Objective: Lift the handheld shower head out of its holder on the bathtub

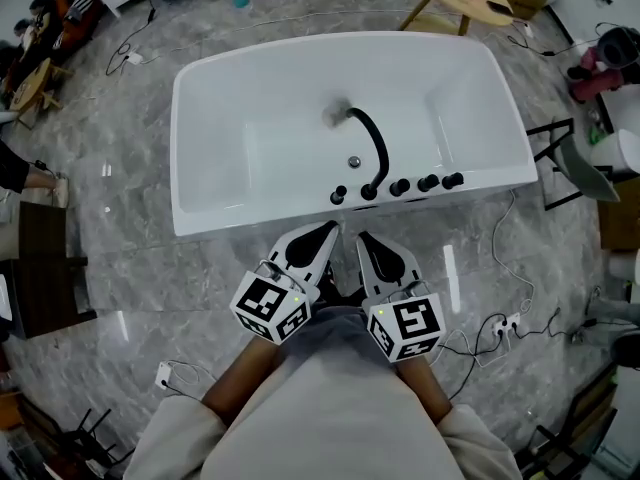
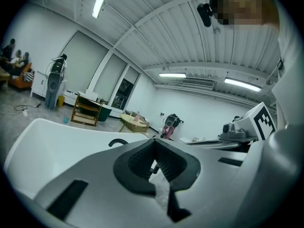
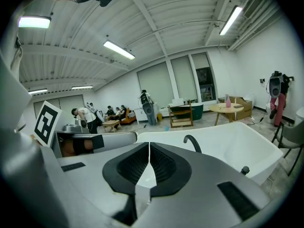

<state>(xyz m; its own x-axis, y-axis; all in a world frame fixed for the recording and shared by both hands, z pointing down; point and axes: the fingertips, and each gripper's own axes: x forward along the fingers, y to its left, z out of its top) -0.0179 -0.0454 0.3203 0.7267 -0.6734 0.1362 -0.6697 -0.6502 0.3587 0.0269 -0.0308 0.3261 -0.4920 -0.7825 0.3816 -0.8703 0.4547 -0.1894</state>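
Pale fabric of the person's shirt [image 1: 325, 408] fills the bottom of the head view, with both forearms reaching forward from it. Each arm ends in a white and black two-jaw gripper topped by a square-marker cube. The left gripper [image 1: 328, 228] and right gripper [image 1: 362, 236] lie side by side, tips close together, just short of the near rim of the white oval acrylic bathtub [image 1: 210, 118].

Both claws are closed and empty – in the left gripper view the ribbed black pads [image 2: 166, 163] meet at their tips, and in the right gripper view they press together along a single seam.

On the tub's near rim stands a row of small black fittings [image 1: 400, 186], and a curved black faucet spout [image 1: 372, 143] arches from it over the basin. The handheld shower head belongs to this row, but I cannot tell which fitting it is – neither gripper touches any of them.

Grey marbled floor tiles [image 1: 120, 268] surround the tub, with a white power strip and cables [image 1: 505, 323] to the right.
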